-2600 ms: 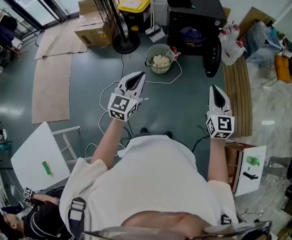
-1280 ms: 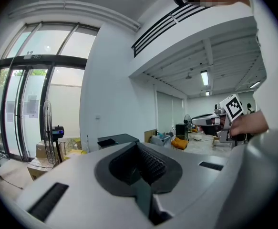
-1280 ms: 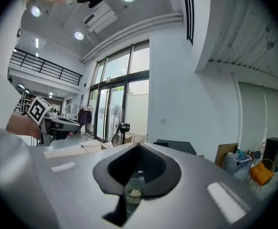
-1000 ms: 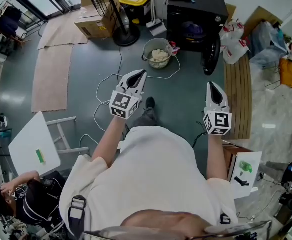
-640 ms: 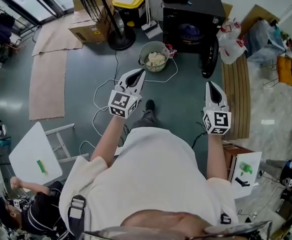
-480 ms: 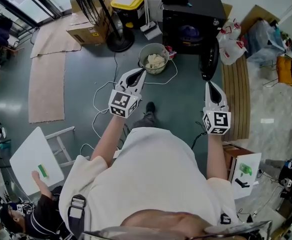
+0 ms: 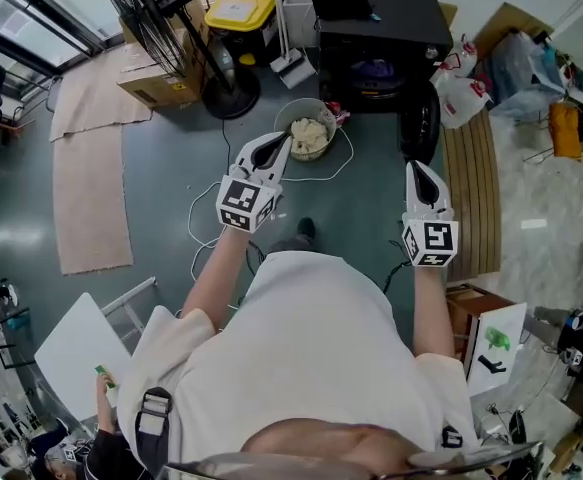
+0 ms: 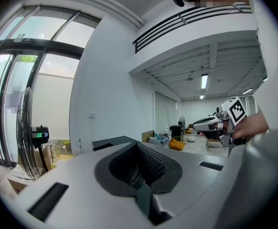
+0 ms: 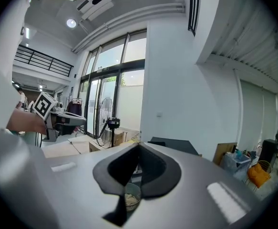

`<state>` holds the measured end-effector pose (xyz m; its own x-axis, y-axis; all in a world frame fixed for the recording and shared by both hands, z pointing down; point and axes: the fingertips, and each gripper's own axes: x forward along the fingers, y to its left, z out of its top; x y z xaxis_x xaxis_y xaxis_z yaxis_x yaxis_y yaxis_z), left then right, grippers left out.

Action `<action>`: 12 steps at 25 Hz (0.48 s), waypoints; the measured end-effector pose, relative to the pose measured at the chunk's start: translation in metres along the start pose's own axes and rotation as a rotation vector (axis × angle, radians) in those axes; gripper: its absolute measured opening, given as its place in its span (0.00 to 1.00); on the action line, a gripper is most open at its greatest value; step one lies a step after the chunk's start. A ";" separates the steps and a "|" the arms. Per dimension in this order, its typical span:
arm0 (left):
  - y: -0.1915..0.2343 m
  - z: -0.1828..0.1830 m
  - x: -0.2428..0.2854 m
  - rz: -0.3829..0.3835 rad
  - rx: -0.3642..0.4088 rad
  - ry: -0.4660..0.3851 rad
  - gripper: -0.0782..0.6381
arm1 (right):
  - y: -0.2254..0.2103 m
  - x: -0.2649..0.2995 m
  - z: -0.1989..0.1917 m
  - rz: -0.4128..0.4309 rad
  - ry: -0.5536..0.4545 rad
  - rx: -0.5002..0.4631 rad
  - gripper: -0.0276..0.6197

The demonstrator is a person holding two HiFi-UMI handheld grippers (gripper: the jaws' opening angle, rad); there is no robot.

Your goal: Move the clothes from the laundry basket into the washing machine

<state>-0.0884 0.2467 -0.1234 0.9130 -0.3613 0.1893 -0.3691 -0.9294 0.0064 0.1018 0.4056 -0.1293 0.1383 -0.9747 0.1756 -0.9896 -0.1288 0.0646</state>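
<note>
Both grippers have advanced toward the black box-shaped washing machine (image 7: 376, 8) over the last second, and it now sits nearer in the head view. The round pale mesh laundry basket (image 7: 311, 155) stands on the floor directly before the machine, beside its open round door (image 7: 420, 123), with the cream clothes (image 7: 309, 133) inside. Left gripper (image 7: 279, 143) and right gripper (image 7: 414, 168): jaws fully together, nothing held. Assessment: approach nearly complete; no garment transferred; jaws must open before the first pick.
</note>
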 end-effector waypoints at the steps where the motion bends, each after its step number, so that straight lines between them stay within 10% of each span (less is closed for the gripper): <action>1: 0.009 0.000 0.007 -0.007 0.000 0.000 0.12 | 0.000 0.010 0.000 -0.005 0.003 -0.002 0.06; 12: 0.085 -0.004 0.055 -0.056 -0.010 0.015 0.12 | 0.006 0.094 0.007 -0.038 0.029 -0.002 0.06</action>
<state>-0.0699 0.1484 -0.1088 0.9297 -0.3073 0.2029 -0.3192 -0.9473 0.0276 0.1089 0.3123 -0.1196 0.1772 -0.9633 0.2019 -0.9834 -0.1653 0.0742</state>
